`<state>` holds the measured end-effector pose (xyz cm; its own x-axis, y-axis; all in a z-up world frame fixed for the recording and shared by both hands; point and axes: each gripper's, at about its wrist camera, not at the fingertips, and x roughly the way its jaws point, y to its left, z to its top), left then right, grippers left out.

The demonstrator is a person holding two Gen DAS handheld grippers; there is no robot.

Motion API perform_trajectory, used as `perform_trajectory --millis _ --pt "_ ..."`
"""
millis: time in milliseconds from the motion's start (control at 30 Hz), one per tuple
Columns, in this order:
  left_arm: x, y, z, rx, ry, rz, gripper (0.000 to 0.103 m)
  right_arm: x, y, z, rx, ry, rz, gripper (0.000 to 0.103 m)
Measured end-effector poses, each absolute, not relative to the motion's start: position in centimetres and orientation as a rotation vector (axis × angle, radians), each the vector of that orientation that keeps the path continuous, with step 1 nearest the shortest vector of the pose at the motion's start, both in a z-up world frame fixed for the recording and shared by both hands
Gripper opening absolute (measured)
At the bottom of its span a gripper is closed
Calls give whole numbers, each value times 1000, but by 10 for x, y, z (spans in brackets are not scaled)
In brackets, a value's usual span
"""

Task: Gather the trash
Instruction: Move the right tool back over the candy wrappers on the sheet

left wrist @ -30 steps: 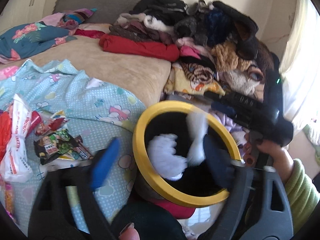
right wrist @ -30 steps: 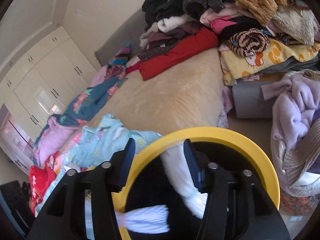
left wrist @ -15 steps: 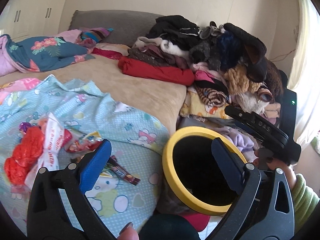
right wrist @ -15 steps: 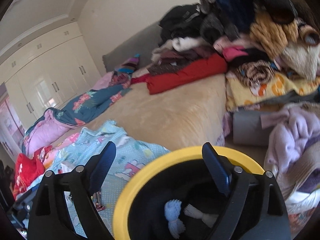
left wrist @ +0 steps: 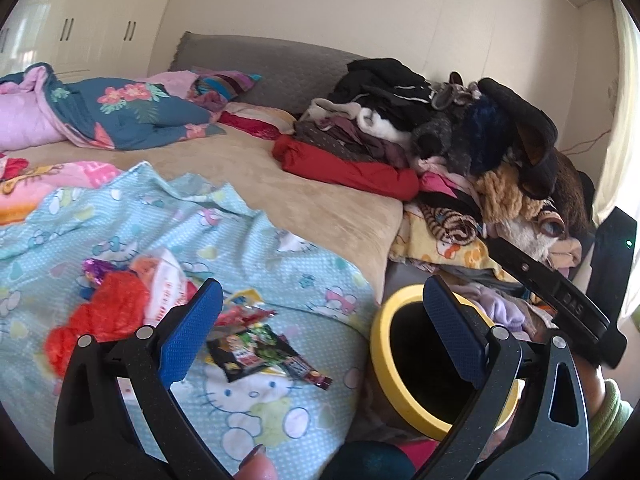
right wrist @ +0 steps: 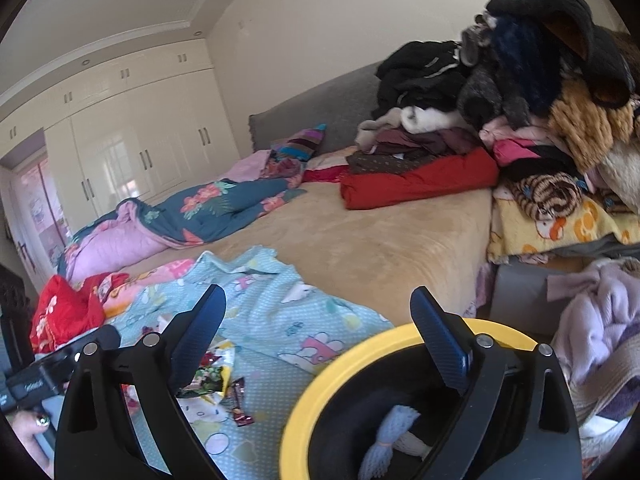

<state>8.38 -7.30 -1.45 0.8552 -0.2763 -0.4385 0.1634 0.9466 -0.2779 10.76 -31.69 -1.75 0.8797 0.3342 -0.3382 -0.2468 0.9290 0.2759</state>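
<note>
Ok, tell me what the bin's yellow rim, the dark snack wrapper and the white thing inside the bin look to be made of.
Yellow rim: smooth moulded plastic, judging by its even colour and soft sheen.
Dark snack wrapper: thin glossy printed film, probably plastic or foil laminate; it crinkles and catches light.
White thing in the bin: looks like soft foam netting, ribbed and bunched, though the view is too partial to be sure.
</note>
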Motion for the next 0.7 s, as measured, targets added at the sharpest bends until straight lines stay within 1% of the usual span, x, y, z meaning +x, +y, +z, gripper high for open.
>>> perform_trajectory --millis 700 --pt "79 -21 -5 -285 450 -134 92 90 -245 -12 113 397 442 94"
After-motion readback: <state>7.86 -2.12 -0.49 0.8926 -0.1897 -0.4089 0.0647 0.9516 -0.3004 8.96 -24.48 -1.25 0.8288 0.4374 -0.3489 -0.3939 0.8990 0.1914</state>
